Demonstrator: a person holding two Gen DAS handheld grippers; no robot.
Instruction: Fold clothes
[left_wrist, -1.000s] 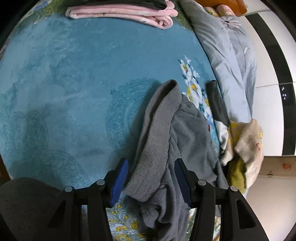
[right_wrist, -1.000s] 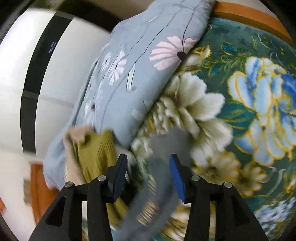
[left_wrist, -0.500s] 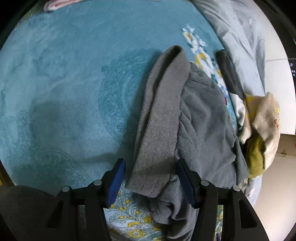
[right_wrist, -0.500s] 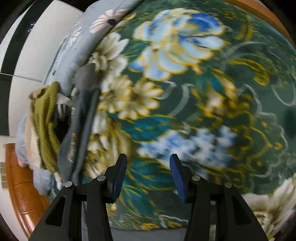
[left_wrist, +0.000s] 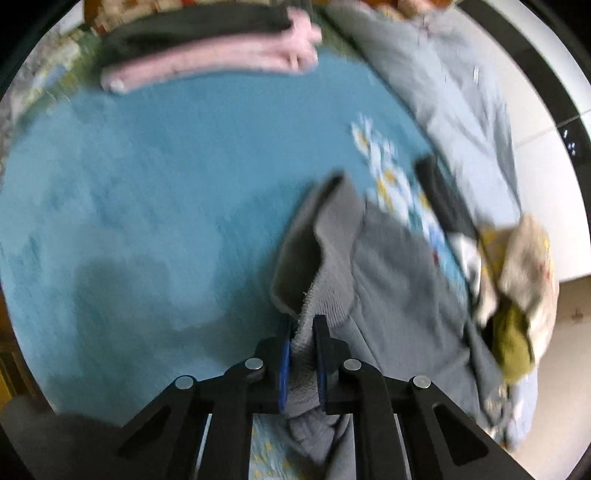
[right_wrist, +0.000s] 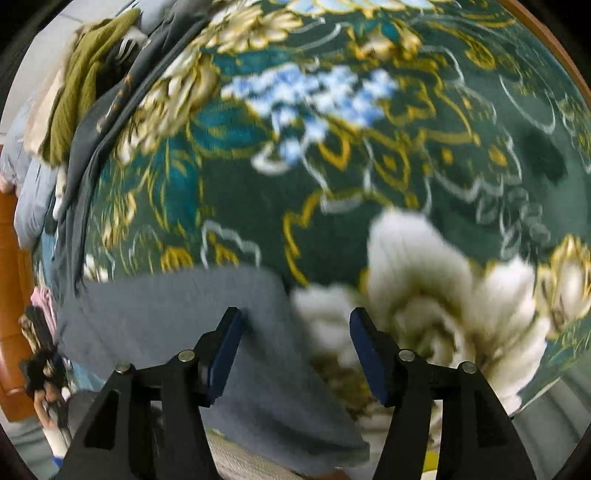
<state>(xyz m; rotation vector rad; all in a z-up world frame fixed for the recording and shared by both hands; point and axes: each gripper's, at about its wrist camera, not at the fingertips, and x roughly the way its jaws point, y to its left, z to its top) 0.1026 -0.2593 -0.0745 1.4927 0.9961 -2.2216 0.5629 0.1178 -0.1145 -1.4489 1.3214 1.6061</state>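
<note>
Left gripper (left_wrist: 303, 345) clamped on ribbed hem of grey sweatshirt (left_wrist: 399, 280); right gripper (right_wrist: 295, 334) spread, holding nothing.
Sweatshirt lies rumpled on the teal blanket (left_wrist: 147, 192), near right; soft, light, limp knit, will sag and drag; ribbed hem is the firmest grab, second corner wants the right gripper; plush floral blanket (right_wrist: 332, 166) likely grips fabric; folded pink garment (left_wrist: 207, 62) far; unsorted clothes pile (left_wrist: 513, 280) at right edge.
</note>
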